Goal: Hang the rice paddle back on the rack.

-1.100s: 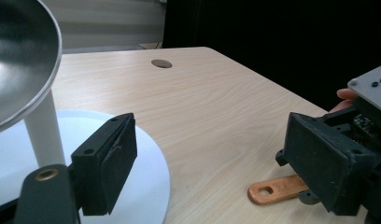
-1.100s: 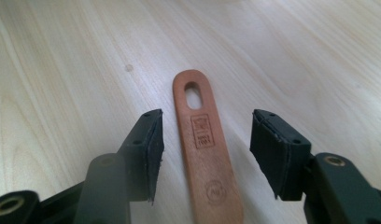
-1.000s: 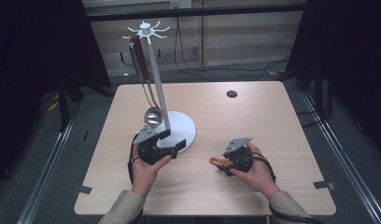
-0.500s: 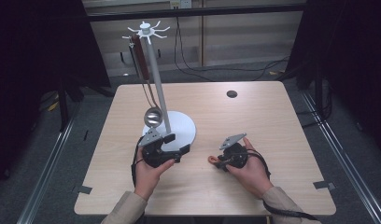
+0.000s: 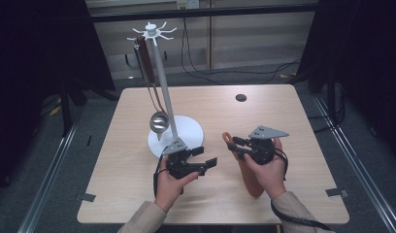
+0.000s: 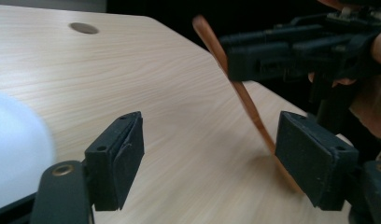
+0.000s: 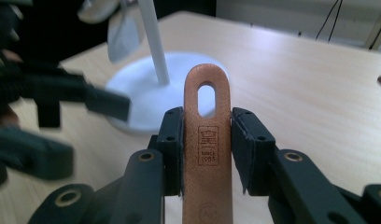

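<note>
Dark curtains and a grey floor surround the light wooden bench (image 5: 283, 116), which carries a round cable hole (image 5: 241, 97) near its far edge. On the left half of the bench stands a white utensil stand (image 5: 162, 92) with a round base and a hook crown at the top; a metal ladle (image 5: 158, 121) is hung from it, its bowl low beside the pole.

The wooden spatula (image 7: 205, 154) is held in the right tool (image 5: 238, 145), whose jaws are closed on the handle just below the hanging slot. In the high view the slotted end is pointed toward the far-left, at the stand, and the long axis is seen to run back under the right hand (image 5: 264, 167), the blade end resting on the bench.

The left tool (image 5: 206, 159) is held just in front of the stand base, jaws spread wide and nothing between them. It is aimed toward the spatula, which is seen tilted close to one jaw in the left gripper view.
</note>
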Demonstrator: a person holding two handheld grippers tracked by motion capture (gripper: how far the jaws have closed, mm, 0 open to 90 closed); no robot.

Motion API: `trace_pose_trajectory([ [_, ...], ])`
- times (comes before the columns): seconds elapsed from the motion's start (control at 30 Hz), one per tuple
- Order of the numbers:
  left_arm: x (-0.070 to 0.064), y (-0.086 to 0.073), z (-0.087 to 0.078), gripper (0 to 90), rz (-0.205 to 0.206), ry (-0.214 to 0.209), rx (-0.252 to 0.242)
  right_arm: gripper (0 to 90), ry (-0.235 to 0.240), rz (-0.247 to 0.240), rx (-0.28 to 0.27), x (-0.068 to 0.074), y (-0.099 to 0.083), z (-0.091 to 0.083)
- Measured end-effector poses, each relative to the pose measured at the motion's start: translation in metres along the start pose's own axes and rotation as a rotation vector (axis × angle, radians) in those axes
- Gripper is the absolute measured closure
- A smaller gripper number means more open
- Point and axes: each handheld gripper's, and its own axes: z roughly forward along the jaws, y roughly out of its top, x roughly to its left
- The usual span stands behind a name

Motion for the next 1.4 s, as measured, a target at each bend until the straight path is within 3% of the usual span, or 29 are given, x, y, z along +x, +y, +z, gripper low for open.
trace_pose_trajectory([
  [0.1,-0.011,0.001,0.015,32.9,-0.003,-0.049,0.0,67.0,-0.003,0.018,-0.076,0.004,0.006,-0.008],
  [0.2,-0.02,0.001,0.026,45.6,-0.007,-0.072,-0.008,67.0,-0.007,0.021,-0.109,0.01,0.011,-0.012],
  [0.27,-0.025,0.003,0.034,52.1,0.011,-0.088,-0.011,67.0,-0.006,0.027,-0.127,0.013,0.014,-0.013],
  [0.37,-0.029,0.009,0.039,63.8,0.018,-0.094,-0.033,67.0,-0.016,0.03,-0.146,0.017,0.016,-0.015],
  [0.4,-0.032,0.011,0.041,65.9,0.04,-0.068,-0.033,66.9,-0.016,0.03,-0.147,0.017,0.016,-0.015],
  [0.53,-0.031,0.015,0.042,75.3,0.041,-0.055,-0.038,67.0,-0.022,0.031,-0.165,0.016,0.017,-0.019],
  [0.63,-0.032,0.016,0.044,71.5,0.055,-0.043,-0.027,66.9,-0.017,0.047,-0.185,0.017,0.019,-0.021],
  [0.8,-0.031,0.019,0.043,81.2,0.055,-0.017,-0.026,66.9,-0.019,0.042,-0.187,0.021,0.021,-0.022],
  [0.93,-0.029,0.022,0.04,83.0,0.05,-0.04,-0.023,66.6,-0.02,0.034,-0.205,0.024,0.024,-0.023],
  [0.97,-0.03,0.023,0.039,83.1,0.052,-0.039,-0.034,61.0,-0.023,0.033,-0.215,0.025,0.023,-0.023],
  [1.03,-0.029,0.027,0.035,83.1,0.039,-0.053,-0.048,40.5,-0.047,0.037,-0.214,0.025,0.023,-0.021],
  [1.17,-0.022,0.033,0.022,83.1,0.036,-0.047,-0.069,26.4,-0.039,0.039,-0.242,0.017,0.022,-0.025],
  [1.23,-0.019,0.035,0.018,83.1,0.041,-0.044,-0.072,24.0,-0.043,0.036,-0.243,0.014,0.021,-0.026],
  [1.27,-0.017,0.037,0.013,83.1,0.032,-0.041,-0.089,18.6,-0.068,0.03,-0.25,0.009,0.018,-0.03],
  [1.4,-0.008,0.05,-0.009,83.1,0.047,-0.037,-0.145,13.9,-0.109,0.025,-0.231,-0.002,0.009,-0.033],
])
